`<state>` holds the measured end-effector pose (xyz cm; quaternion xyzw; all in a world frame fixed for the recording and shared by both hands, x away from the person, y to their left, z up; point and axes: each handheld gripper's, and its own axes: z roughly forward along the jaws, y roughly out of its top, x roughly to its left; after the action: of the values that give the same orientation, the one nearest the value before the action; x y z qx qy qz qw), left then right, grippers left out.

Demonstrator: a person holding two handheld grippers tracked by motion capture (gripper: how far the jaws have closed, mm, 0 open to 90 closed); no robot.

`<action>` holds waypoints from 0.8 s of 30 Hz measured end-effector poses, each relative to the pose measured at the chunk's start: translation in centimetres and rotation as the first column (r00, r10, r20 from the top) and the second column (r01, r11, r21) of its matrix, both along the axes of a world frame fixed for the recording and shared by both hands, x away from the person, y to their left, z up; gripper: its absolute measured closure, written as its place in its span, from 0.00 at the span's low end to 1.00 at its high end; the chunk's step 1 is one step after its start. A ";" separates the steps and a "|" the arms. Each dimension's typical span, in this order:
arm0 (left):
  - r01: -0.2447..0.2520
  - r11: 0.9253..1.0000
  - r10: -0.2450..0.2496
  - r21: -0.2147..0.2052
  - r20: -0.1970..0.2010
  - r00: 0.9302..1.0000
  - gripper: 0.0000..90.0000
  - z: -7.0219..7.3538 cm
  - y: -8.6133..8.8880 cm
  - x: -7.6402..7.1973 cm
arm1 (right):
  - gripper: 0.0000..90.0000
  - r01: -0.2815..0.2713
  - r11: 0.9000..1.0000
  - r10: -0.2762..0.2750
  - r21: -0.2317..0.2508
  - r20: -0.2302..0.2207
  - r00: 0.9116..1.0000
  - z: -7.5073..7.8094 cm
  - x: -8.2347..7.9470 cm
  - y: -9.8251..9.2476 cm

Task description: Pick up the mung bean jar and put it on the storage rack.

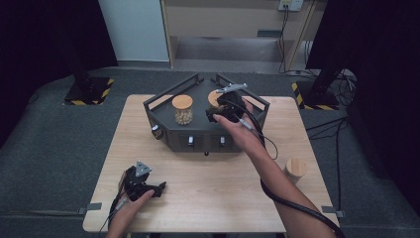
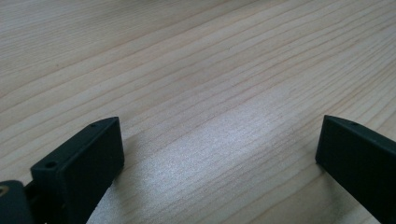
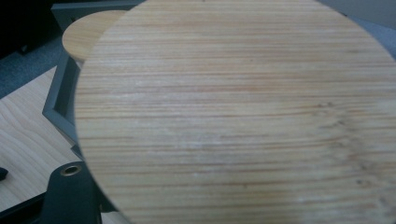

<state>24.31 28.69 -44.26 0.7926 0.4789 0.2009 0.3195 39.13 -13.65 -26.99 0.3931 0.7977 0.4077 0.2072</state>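
Note:
A dark grey tray [image 1: 168, 130] with raised rails stands at the table's far middle. In its left half is a glass jar [image 1: 182, 110] with a wooden lid and pale contents. My right gripper [image 1: 215, 116] reaches into the tray's right half and is shut on a second jar [image 1: 214, 97], mostly hidden by the hand. In the right gripper view that jar's round wooden lid [image 3: 233, 116] is very close, one black finger [image 3: 70, 193] passes under its edge, and the other jar's lid [image 3: 86, 32] sits behind. My left gripper [image 1: 159, 189] rests at the table's front left, open [image 2: 219, 154] over bare wood.
A third jar with a wooden lid [image 1: 295, 170] stands near the table's right edge. The tray's front wall carries small knobs [image 1: 190, 141]. The right gripper's cable [image 1: 277, 198] trails along the forearm. Bare wooden tabletop [image 1: 218, 193] lies between the two hands.

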 end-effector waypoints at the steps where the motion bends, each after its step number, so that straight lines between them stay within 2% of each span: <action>1: 0.000 1.000 0.000 0.000 0.000 1.000 0.00 0.0 0.0 0.0 | 0.28 0.001 1.000 -0.001 0.000 -0.001 1.000 0.0 0.1 0.1; 16: 0.001 1.000 -0.001 0.000 0.000 1.000 0.00 0.0 0.0 0.0 | 0.28 0.016 0.999 -0.016 -0.031 -0.017 1.000 -0.7 1.3 0.9; 24: 0.001 1.000 -0.001 0.001 -0.001 1.000 0.00 0.0 0.0 0.0 | 0.28 0.013 1.000 -0.014 -0.024 -0.024 1.000 -1.3 1.8 1.4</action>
<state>24.34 28.69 -44.26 0.7931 0.4784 0.2005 0.3193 40.93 -12.24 -28.30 0.4009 0.8024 0.3918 0.2049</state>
